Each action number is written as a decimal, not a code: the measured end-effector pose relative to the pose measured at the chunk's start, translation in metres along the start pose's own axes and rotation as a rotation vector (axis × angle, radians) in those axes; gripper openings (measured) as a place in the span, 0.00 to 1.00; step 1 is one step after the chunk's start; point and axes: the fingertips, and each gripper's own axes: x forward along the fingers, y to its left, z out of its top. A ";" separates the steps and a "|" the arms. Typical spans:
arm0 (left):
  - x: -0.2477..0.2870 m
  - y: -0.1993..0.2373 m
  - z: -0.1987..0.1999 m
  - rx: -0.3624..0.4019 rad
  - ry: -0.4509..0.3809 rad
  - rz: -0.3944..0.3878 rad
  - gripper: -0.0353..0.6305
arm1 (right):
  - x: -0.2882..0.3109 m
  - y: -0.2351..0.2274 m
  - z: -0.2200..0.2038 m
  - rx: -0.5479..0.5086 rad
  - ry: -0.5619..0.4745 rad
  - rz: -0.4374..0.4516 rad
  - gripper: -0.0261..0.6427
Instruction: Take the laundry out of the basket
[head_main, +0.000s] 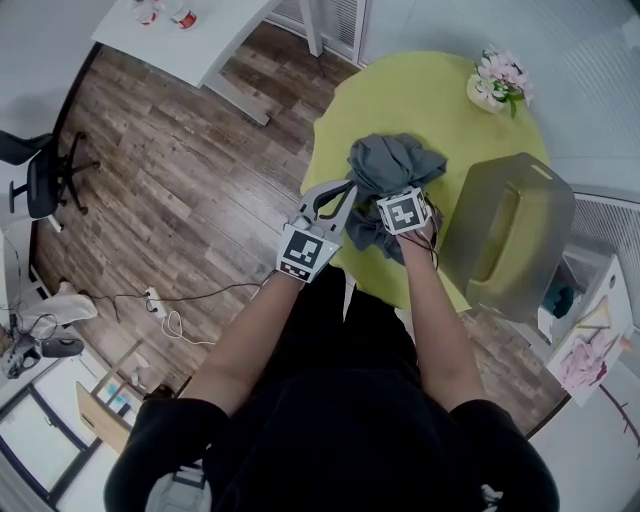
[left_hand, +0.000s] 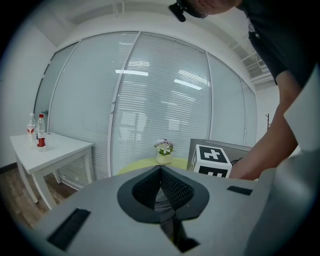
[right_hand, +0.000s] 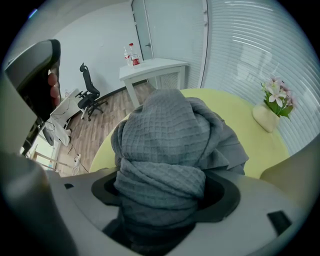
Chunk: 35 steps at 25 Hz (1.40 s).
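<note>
Head view, centre: your right gripper (right_hand: 165, 200) has its jaws clamped on the grey laundry (head_main: 392, 162), a waffle-textured cloth twisted into a thick bundle. The right gripper view shows the bundle filling the whole gap between the jaws and rising above them. The cloth is out of the basket and bunched over the middle of the round yellow-green desk (head_main: 430, 100), its lower folds hanging toward the desk's near edge.

Centre left of the head view: your left gripper (left_hand: 160, 172) sits just beside the right one. Its jaws are together, tips meeting, with nothing between them.

Right of the head view: the olive basket (head_main: 505, 235) stands at the desk's right edge, close to your right forearm. You see its outer wall and rim only, so its contents cannot be told, nor whether it rests on the desk or beside it.

Upper right of the head view: a pale vase (head_main: 485, 93) on the desk holds pink flowers (head_main: 503, 70).

Upper left of the head view: a white desk (head_main: 190, 40) carries bottles (head_main: 165, 14).
</note>
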 end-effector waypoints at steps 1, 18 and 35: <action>0.001 0.000 0.000 -0.001 0.001 0.000 0.06 | 0.003 -0.001 -0.001 -0.004 0.004 -0.004 0.59; -0.004 -0.003 0.019 0.001 -0.011 -0.003 0.06 | -0.059 -0.003 0.026 0.025 -0.107 0.006 0.63; -0.047 -0.038 0.088 0.059 -0.060 -0.113 0.06 | -0.211 0.021 0.059 0.088 -0.536 0.023 0.62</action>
